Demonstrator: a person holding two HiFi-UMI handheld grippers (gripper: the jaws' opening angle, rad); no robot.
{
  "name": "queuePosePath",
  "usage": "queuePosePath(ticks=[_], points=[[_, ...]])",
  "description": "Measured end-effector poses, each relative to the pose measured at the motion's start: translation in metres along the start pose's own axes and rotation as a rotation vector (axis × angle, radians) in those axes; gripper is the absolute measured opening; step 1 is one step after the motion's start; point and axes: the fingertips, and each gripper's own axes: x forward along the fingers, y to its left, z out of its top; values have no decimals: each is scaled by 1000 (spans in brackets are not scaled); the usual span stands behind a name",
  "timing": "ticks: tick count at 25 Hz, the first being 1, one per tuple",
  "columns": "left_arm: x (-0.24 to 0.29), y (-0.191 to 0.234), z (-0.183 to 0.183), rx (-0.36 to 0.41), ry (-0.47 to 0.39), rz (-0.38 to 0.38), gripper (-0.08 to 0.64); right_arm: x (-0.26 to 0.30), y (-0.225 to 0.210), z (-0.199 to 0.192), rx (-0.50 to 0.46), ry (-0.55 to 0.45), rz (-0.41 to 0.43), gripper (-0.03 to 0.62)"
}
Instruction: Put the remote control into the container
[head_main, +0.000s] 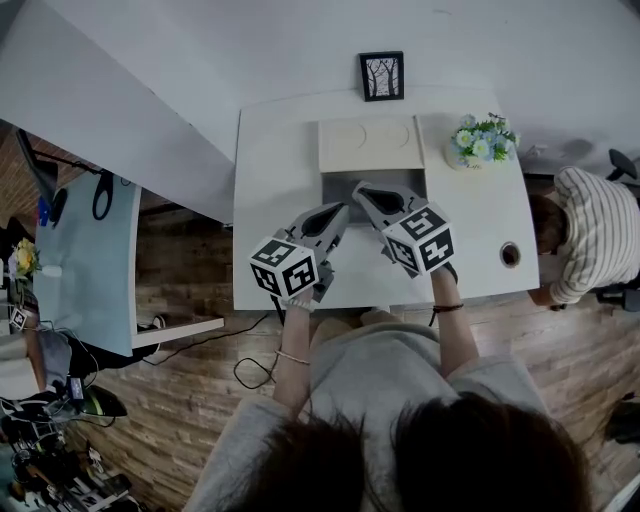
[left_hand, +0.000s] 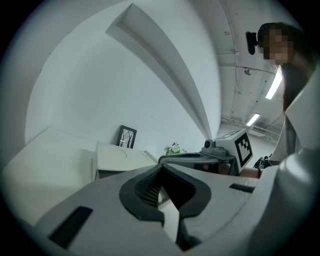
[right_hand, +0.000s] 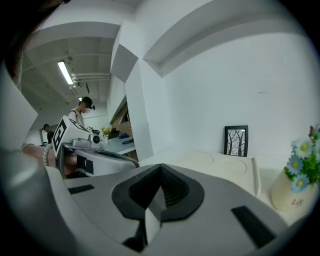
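Note:
A container stands at the back middle of the white table (head_main: 270, 180), with a cream lid (head_main: 371, 145) raised behind its grey inside (head_main: 338, 188). My left gripper (head_main: 341, 209) hovers at the container's front edge, jaws closed together with nothing between them (left_hand: 160, 168). My right gripper (head_main: 358, 187) reaches over the grey opening, its jaws likewise shut and empty (right_hand: 161, 165). The two grippers sit side by side, nearly touching. No remote control shows in any view; the grippers hide part of the container's inside. The lid (left_hand: 122, 156) also appears ahead of the left gripper, and the lid (right_hand: 220, 165) ahead of the right.
A framed picture (head_main: 381, 76) leans on the wall behind the container. A pot of flowers (head_main: 483, 140) stands at the back right, and a round hole (head_main: 510, 254) is near the table's right edge. A person in a striped shirt (head_main: 598, 235) sits at the right. A glass desk (head_main: 85, 260) is at the left.

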Motion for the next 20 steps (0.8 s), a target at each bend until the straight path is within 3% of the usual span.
queuePosePath(ticks=[8, 20], points=[[-6, -22, 15, 59, -38, -24, 3, -25, 12, 23, 2, -112, -31, -2], [-21, -52, 30, 176, -40, -51, 3, -48, 22, 39, -48, -174, -56, -2]])
